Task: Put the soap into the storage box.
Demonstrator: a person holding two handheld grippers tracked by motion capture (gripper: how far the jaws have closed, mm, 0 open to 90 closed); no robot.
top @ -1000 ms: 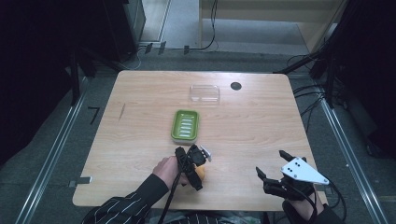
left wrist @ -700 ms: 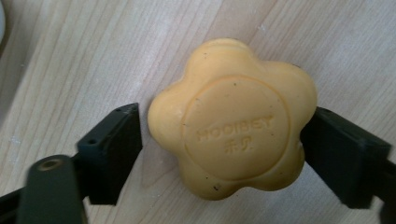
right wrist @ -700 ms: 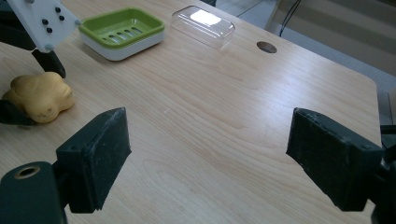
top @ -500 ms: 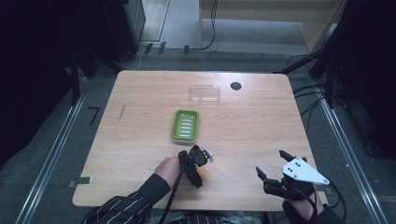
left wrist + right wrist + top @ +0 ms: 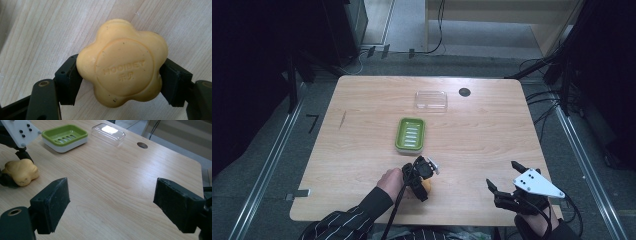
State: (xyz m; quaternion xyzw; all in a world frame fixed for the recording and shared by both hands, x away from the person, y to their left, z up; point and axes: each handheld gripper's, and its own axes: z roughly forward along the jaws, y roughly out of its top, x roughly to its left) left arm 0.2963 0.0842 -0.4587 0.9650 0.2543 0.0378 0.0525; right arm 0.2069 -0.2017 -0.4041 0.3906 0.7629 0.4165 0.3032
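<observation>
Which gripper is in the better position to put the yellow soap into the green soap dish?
Left. The left gripper has just closed on the yellow soap, near the green soap dish. The right gripper is open, holds nothing, and sits farther away.

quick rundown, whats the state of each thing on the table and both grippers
soap: flower-shaped, yellow, lying on the table, clamped from both sides
left gripper: jaws have just been closing, now shut on the soap
right gripper: jaws open, nothing between them
soap dish: green, open, empty
clear lid: off the dish, lying apart from it farther back
table: wooden, bare in the middle
</observation>
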